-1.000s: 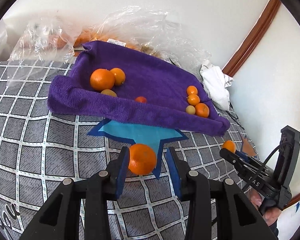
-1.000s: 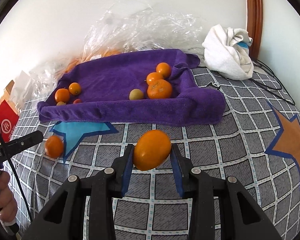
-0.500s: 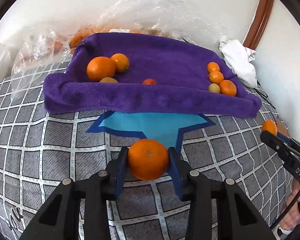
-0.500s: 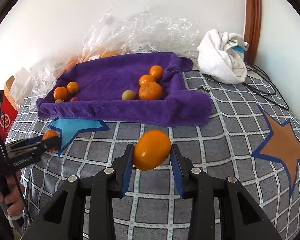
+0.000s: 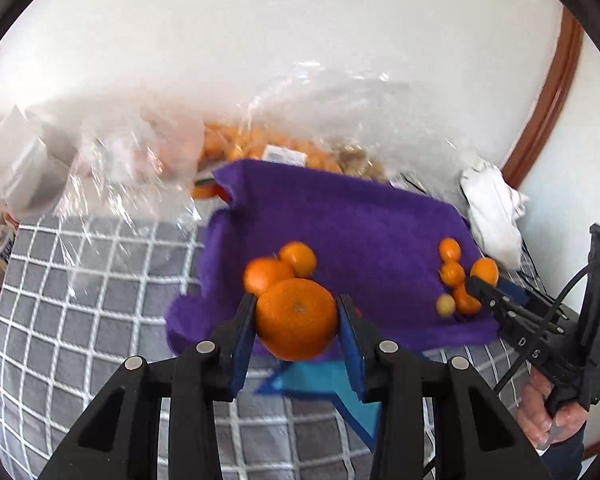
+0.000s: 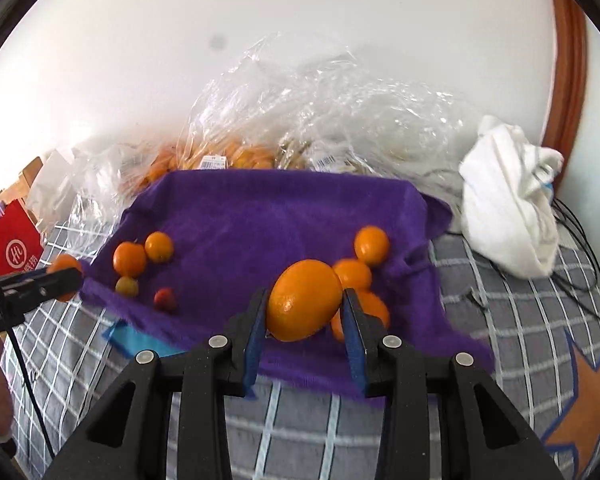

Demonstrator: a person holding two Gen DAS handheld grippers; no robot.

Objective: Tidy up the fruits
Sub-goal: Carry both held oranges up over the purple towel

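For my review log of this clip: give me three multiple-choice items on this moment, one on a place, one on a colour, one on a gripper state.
1. Where is the white cloth bundle?
A. On the towel
B. Right of the towel, near the wall
C. In the left gripper

2. What colour is the towel?
A. Purple
B. Green
C. White

3. What is the right gripper doing?
A. Open, empty
B. Shut on nothing
C. Shut on an orange

Key: B, it lies off the towel's right edge; A, plainly purple; C, both pads press the fruit.
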